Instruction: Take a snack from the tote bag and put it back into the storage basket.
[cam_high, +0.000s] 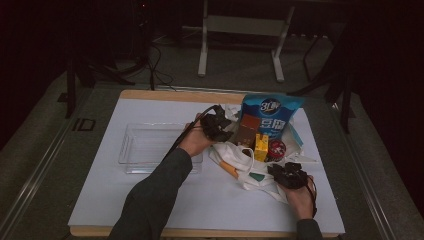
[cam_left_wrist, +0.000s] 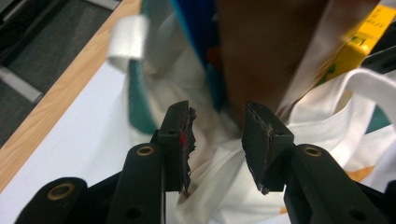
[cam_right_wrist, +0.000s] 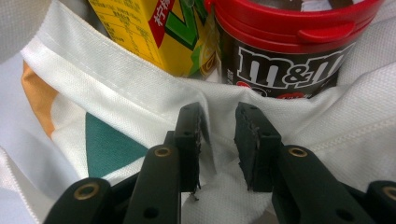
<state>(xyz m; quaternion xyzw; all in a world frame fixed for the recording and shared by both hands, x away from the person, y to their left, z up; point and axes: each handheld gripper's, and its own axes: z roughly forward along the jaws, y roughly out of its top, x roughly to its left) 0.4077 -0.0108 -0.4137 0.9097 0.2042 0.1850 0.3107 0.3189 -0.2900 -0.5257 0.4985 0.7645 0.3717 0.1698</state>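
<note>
A white tote bag (cam_high: 248, 180) lies on the table, mouth open, with a blue snack bag (cam_high: 270, 112), a brown box (cam_high: 245, 132), a yellow carton (cam_high: 261, 146) and a red-lidded M&M's jar (cam_high: 276, 148) in it. My left gripper (cam_high: 217, 124) is at the bag's left rim. In the left gripper view it (cam_left_wrist: 217, 111) stands open over white cloth (cam_left_wrist: 219, 186), just short of the brown box (cam_left_wrist: 266, 51). My right gripper (cam_high: 288, 175) is at the bag's near right edge. It (cam_right_wrist: 218, 109) is open with a cloth fold (cam_right_wrist: 217, 154) between its jaws, below the carton (cam_right_wrist: 154, 32) and jar (cam_right_wrist: 285, 51).
A clear plastic tray (cam_high: 128, 163) sits left of the bag on the white mat (cam_high: 150, 205). The table's wooden far edge (cam_high: 170, 94) runs behind. A metal stand (cam_high: 240, 25) is on the floor beyond the table.
</note>
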